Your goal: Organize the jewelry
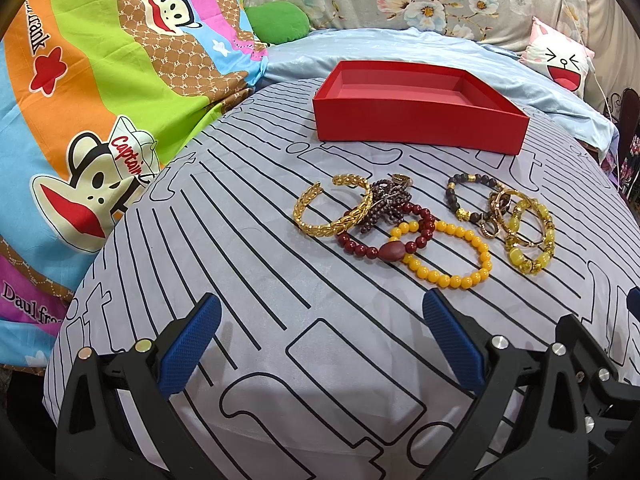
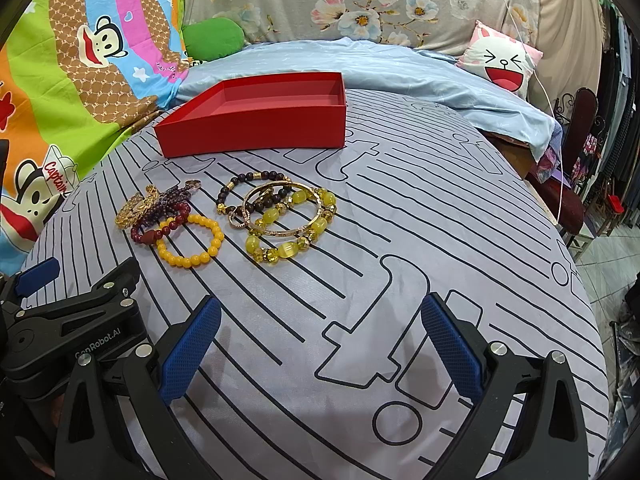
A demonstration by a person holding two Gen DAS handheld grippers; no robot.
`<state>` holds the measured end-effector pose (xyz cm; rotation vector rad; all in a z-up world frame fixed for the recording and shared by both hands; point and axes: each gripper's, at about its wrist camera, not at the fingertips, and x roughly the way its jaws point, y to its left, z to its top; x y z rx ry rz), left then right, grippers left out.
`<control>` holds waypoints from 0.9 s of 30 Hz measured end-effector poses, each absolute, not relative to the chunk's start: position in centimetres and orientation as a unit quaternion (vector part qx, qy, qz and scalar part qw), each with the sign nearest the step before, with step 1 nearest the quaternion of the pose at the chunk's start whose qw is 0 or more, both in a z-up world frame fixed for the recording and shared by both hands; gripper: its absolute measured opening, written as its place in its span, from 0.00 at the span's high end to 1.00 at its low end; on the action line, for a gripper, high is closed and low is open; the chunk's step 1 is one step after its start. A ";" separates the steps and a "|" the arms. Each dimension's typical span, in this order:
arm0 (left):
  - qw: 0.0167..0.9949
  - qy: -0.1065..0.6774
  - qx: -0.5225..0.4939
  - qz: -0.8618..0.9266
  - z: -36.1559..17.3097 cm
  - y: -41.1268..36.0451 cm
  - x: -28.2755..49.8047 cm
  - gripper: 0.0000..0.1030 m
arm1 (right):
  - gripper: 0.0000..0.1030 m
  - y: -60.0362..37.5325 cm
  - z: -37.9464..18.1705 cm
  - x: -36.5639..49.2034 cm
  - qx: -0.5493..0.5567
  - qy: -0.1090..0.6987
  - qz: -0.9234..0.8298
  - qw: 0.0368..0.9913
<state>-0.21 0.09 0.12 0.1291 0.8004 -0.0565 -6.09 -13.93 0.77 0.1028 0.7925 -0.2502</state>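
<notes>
An empty red box (image 1: 416,128) (image 2: 256,130) sits at the far side of the grey striped cloth. In front of it lie several bracelets: a gold open cuff (image 1: 334,207) (image 2: 134,206), a dark red bead bracelet (image 1: 384,249) (image 2: 160,230), an orange bead bracelet (image 1: 452,276) (image 2: 192,258), a dark bead bracelet (image 1: 466,196) (image 2: 250,178), and yellow stone bangles (image 1: 528,236) (image 2: 288,248). My left gripper (image 1: 320,336) is open, short of the pile. My right gripper (image 2: 320,336) is open too, nearer the yellow bangles. Neither holds anything.
A colourful cartoon quilt (image 1: 88,92) is bunched on the left. A light blue sheet (image 2: 360,64), a green cushion (image 2: 214,36) and a laughing-face pillow (image 2: 502,60) lie behind the box. The bed drops off at the right toward chairs and a tiled floor (image 2: 600,256).
</notes>
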 end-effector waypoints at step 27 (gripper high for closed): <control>0.894 0.445 -0.035 -0.033 0.6 3.7 7.4 0.07 | 0.06 -15.6 1.4 -4.3 0.066 0.393 -0.132 0.908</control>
